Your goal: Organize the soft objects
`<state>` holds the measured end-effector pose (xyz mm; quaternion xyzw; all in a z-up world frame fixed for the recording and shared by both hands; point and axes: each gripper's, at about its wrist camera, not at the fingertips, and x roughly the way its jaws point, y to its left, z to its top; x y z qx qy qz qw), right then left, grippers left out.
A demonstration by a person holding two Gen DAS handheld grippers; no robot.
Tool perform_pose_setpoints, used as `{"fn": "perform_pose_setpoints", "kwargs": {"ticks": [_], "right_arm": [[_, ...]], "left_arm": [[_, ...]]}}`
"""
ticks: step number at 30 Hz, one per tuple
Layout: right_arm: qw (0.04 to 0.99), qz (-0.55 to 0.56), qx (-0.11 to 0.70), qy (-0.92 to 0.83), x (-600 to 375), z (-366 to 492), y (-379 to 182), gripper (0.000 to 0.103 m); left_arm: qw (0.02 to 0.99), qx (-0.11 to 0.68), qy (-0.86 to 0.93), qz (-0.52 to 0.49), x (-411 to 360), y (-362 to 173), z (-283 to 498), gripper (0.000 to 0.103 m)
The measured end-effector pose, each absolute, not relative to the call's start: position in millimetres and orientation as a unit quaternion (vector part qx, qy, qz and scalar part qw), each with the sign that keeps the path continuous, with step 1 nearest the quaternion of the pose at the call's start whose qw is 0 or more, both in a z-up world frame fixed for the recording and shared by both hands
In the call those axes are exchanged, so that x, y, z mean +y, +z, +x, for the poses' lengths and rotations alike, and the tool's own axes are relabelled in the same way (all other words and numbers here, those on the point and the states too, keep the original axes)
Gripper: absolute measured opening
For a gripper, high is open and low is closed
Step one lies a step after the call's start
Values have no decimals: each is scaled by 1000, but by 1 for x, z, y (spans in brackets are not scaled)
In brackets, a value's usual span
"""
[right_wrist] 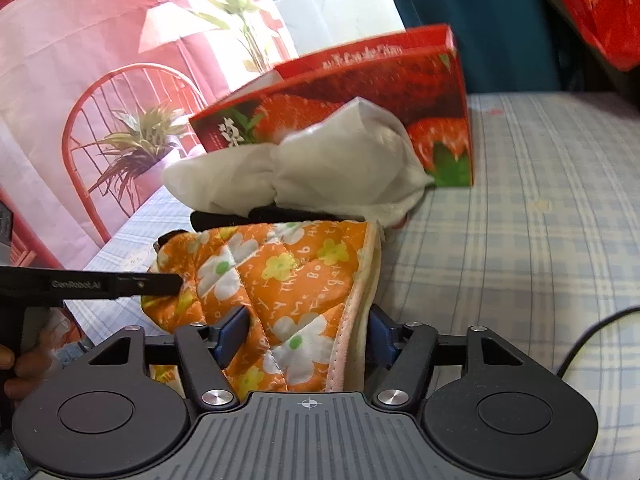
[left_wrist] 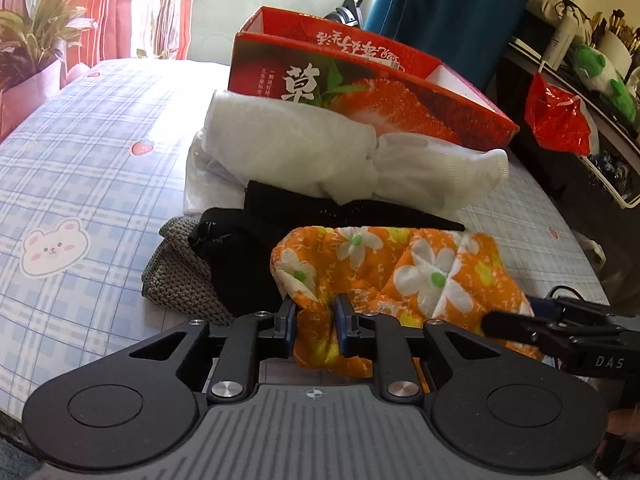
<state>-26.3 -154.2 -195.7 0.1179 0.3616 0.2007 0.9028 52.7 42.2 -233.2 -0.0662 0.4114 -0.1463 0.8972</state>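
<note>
Both the left gripper [left_wrist: 316, 314] and right gripper [right_wrist: 308, 330] pinch the orange floral cloth [left_wrist: 400, 268] on the bed [left_wrist: 100, 168], near the red box [left_wrist: 360, 80].

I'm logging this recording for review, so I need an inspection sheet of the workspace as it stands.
Surface: bed under a blue plaid sheet with bear and strawberry prints.
Job's things: orange floral quilted cloth nearest; black fabric item, grey knitted piece and white bundled cloth behind it; open red strawberry-print cardboard box at the back.
Clutter: nothing seen on the bed.
Grippers: left gripper pinches a fold of the orange cloth; right gripper has that cloth between its fingers, grip unclear.
Cables: black cable lies on the sheet, right side.
Surroundings: potted plant, pink curtain, cluttered shelf with red plastic bag.
</note>
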Motion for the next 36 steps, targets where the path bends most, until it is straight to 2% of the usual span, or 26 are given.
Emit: {"fn": "perform_pose_setpoints", "kwargs": {"ticks": [5, 12, 17, 36], "right_arm": [[915, 97, 336, 202, -153, -31, -186, 34], [924, 65, 315, 205, -149, -37, -179, 24], [932, 33, 289, 216, -145, -43, -167, 16], [934, 19, 236, 268, -157, -7, -75, 13]], "left_arm": [[896, 414, -146, -68, 43, -234, 53, 21], [899, 409, -144, -66, 42, -232, 53, 21], [919, 363, -151, -32, 34, -215, 37, 16], [956, 237, -172, 8, 24, -120, 50, 15]]}}
